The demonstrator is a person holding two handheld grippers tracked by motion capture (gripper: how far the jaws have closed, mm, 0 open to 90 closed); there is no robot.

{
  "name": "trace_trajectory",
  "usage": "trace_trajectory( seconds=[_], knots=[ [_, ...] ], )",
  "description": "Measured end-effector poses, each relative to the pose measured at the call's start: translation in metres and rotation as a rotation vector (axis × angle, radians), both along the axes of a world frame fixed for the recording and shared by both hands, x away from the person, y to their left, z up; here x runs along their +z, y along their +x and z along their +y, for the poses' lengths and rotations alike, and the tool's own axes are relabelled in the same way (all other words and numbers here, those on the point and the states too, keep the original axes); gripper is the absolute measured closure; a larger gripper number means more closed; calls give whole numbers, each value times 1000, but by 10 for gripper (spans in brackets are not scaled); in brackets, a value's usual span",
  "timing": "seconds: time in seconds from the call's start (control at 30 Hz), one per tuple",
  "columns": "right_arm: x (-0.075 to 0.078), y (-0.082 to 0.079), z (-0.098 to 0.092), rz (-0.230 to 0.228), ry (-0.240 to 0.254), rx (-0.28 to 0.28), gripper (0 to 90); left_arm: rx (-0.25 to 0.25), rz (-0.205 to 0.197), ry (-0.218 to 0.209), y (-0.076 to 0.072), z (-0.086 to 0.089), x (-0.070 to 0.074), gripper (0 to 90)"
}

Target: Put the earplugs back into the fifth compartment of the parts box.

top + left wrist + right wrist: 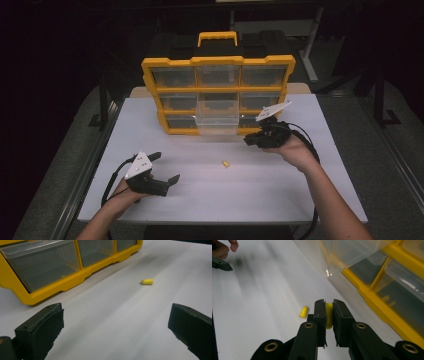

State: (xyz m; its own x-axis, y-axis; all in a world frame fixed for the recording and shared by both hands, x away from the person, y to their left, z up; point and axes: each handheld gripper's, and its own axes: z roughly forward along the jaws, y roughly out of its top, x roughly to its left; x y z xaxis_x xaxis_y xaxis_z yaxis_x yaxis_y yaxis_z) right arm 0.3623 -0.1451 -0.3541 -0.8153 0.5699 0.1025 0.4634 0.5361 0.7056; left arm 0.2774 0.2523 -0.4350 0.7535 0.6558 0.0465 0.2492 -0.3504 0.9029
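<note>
Yellow foam, an earplug [329,315], sits pinched between the closed jaws of the right gripper [329,308] near the pulled-out clear drawers [217,117] of the yellow organizer [218,61]; being squeezed so thin, it could spring out before reaching a drawer. The left gripper [115,325] rests wide open and empty on the white table [300,190], a second earplug [226,163] loose ahead of it. In the high view the held plug cannot be made out, and which drawer is meant is unclear.

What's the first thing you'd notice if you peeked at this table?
The big yellow organizer box standing at the back of the white table, two clear drawers pulled out. Next, the right tool pinching a small yellow earplug near those drawers, while another yellow earplug lies mid-table.
</note>
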Motion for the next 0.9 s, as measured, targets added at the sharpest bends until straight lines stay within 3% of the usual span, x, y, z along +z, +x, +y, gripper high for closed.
trace_trajectory(
  seconds=[0.57,0.63,0.9],
  knots=[
    [46,5,-7,-38,1,8,799,-3,2,3,0,0,0,0],
    [59,6,-7,-58,5,11,799,-2,1,4,0,0,0,0],
    [84,12,-6,-86,17,15,799,-3,2,1,0,-1,0,0]
  ],
)
